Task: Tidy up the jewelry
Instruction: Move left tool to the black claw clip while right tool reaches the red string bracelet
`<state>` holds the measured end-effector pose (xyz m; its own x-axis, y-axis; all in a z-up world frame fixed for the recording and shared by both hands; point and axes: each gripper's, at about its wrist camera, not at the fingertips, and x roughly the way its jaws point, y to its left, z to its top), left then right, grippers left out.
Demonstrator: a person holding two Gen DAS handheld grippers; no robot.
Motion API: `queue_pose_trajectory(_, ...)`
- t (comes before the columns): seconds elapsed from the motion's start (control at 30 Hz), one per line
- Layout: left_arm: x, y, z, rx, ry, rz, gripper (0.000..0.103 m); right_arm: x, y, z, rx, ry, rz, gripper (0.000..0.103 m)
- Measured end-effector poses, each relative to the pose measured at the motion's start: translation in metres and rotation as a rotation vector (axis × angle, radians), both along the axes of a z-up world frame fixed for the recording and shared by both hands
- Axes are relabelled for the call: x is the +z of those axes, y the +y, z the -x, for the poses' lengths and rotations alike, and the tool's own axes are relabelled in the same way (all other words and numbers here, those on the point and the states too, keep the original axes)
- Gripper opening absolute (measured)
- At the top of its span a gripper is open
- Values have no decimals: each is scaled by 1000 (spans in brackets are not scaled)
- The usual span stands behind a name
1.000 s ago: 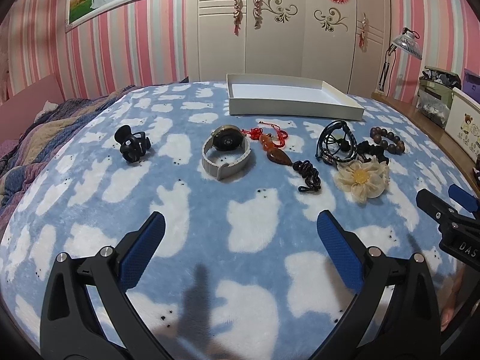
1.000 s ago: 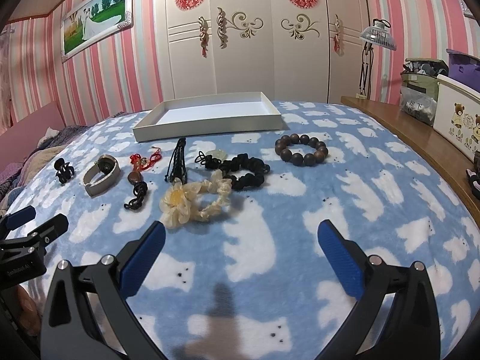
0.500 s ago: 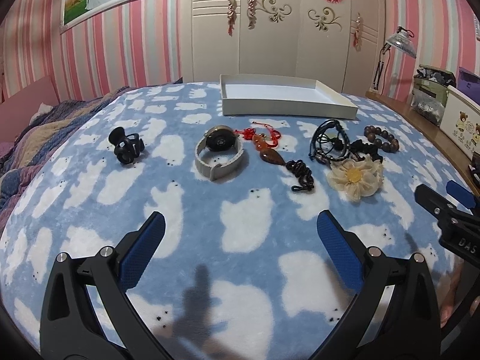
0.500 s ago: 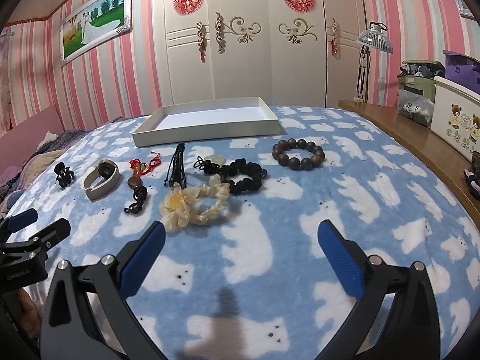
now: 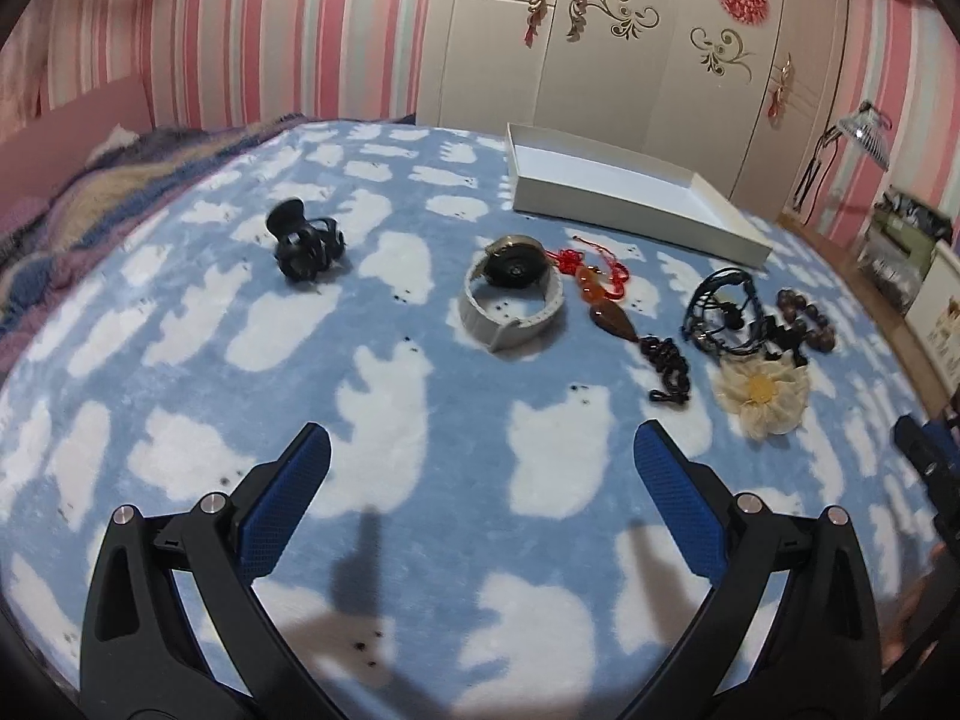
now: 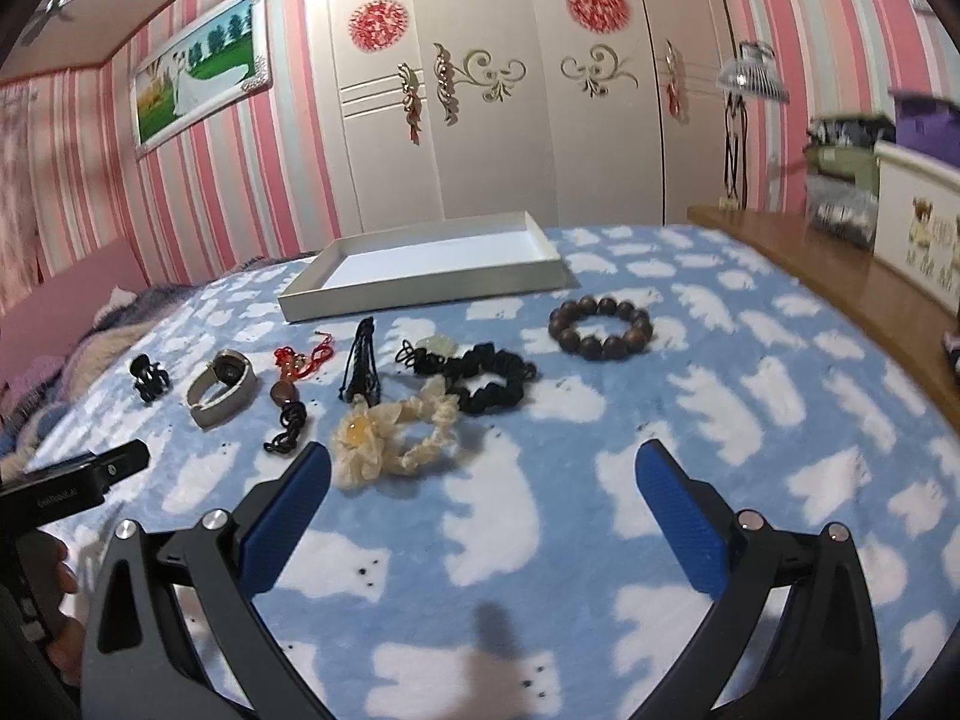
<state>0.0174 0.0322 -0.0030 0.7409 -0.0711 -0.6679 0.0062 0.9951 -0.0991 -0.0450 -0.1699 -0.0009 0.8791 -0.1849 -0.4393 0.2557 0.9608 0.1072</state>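
My right claw (image 5: 927,456) shows in the left view only as a blurred black and blue edge at the frame's right side, so from there I cannot read its fingers. In the right view it is plain: my right claw (image 6: 483,474) hangs over the blanket (image 6: 690,420) with its fingers wide apart, holding nothing. My left claw (image 5: 480,456) is likewise spread and empty above the blanket (image 5: 180,330). In the right view only one dark finger tip of it pokes in at the left edge, with part of a hand (image 6: 57,576) behind it, mostly cut off.

The jewelry lies in a loose row ahead of me, all still outside the tray (image 5: 636,204), which sits beyond the row (white inside, nothing in it that I can see). From the left: a black clip (image 5: 303,240) well apart from the rest, a watch (image 5: 510,294) on its grey band, a red-knotted pendant (image 5: 606,306) just beside it. A black cord bracelet (image 5: 720,312) and a cream flower scrunchie (image 5: 762,393) follow.

The far right of the row is bunched in the left view, and I cannot sort the dark pieces there. The right view separates them: a black scrunchie (image 6: 492,375) touching the cream one, with a pale stone (image 6: 438,343) half hidden behind it, and a bead bracelet (image 6: 600,327) alone further right.

A wooden shelf (image 6: 840,276) with blurred boxes borders the bed on the right.
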Motion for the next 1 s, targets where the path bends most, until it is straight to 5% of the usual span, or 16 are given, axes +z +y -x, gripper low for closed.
queue_pose_trajectory(0.2, 1, 2, -4, -41, 24, 23, 100, 6, -4, -5, -91, 29, 62, 101)
queue_pose_trajectory(1.0, 64, 0, -43, -64, 8, -80, 100, 51, -20, -52, -16, 132, 43, 101)
